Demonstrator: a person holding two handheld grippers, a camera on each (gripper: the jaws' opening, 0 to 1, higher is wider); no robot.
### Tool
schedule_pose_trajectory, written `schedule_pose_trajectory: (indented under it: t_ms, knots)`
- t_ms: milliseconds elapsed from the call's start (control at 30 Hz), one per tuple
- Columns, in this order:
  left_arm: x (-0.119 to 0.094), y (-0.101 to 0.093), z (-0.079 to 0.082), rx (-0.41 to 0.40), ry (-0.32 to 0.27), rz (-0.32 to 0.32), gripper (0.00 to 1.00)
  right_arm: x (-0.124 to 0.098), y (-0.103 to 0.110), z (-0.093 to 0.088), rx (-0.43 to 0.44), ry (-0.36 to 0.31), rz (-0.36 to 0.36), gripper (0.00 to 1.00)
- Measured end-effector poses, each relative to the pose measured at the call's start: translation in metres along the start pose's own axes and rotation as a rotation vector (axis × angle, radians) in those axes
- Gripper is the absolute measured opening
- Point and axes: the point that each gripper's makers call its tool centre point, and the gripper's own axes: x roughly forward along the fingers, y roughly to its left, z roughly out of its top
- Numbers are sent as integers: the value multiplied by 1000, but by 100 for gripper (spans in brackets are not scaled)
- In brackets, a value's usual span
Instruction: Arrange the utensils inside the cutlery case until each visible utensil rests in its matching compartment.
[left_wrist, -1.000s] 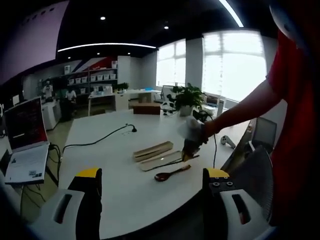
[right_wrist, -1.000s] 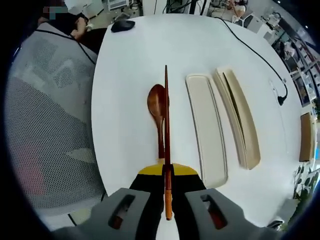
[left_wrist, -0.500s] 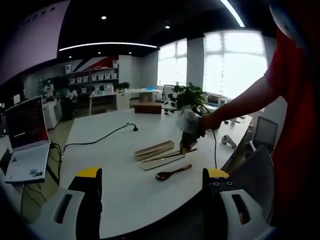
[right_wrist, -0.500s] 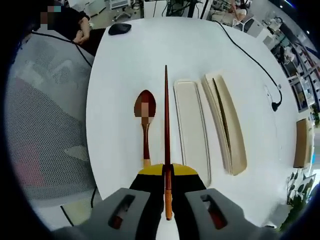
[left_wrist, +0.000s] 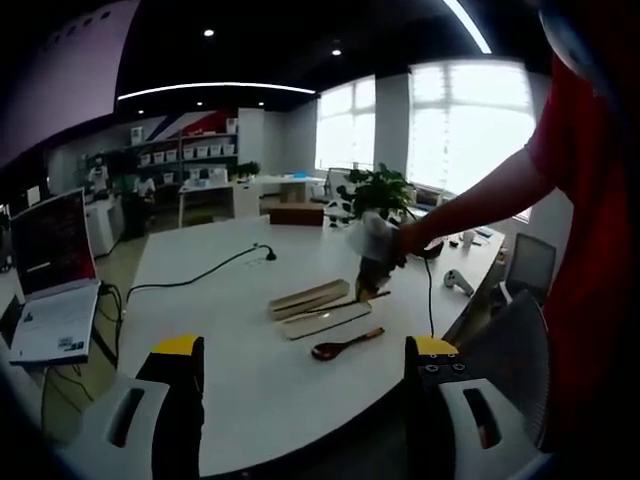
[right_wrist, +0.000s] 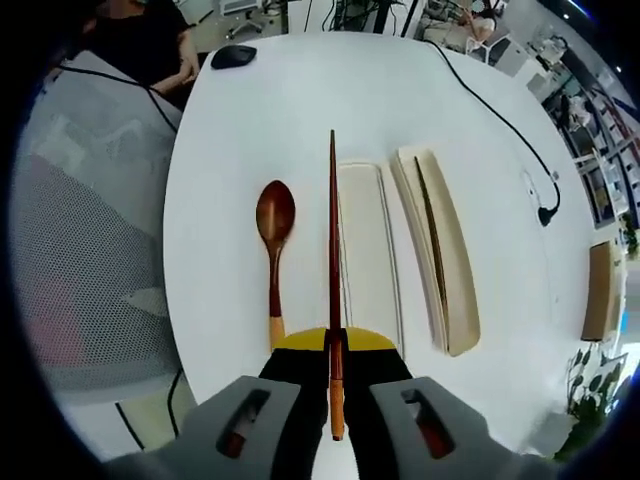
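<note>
Right gripper (right_wrist: 333, 345) clenched on a chopstick (right_wrist: 333, 240) pointing to 12 o'clock, above the table (right_wrist: 300, 110) between the spoon (right_wrist: 273, 235) and the case lid (right_wrist: 366, 250); open case (right_wrist: 435, 240) at 2 o'clock. Left gripper (left_wrist: 300, 385) jaws apart, holding nothing, hovering off the table edge, utensils at 12 o'clock.

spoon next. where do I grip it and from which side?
Take the wooden spoon by its straight handle, near the light-tipped end closest to the right gripper. It lies flat on the white table, bowl pointing away, so probably come down from above with the jaws across the handle. The right gripper is already shut on a chopstick; the left gripper is open.
</note>
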Motion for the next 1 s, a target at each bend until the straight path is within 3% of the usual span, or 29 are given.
schedule_pose_trajectory:
  t_ms: [433,1000]
  knots:
    - [2,0,-1,-5,4,2,84,-1,-10,4,-10,-9,-8,0]
    - [8,-2,3,7,10,-13,84,-16,-46,11,-22,-14,-41,0]
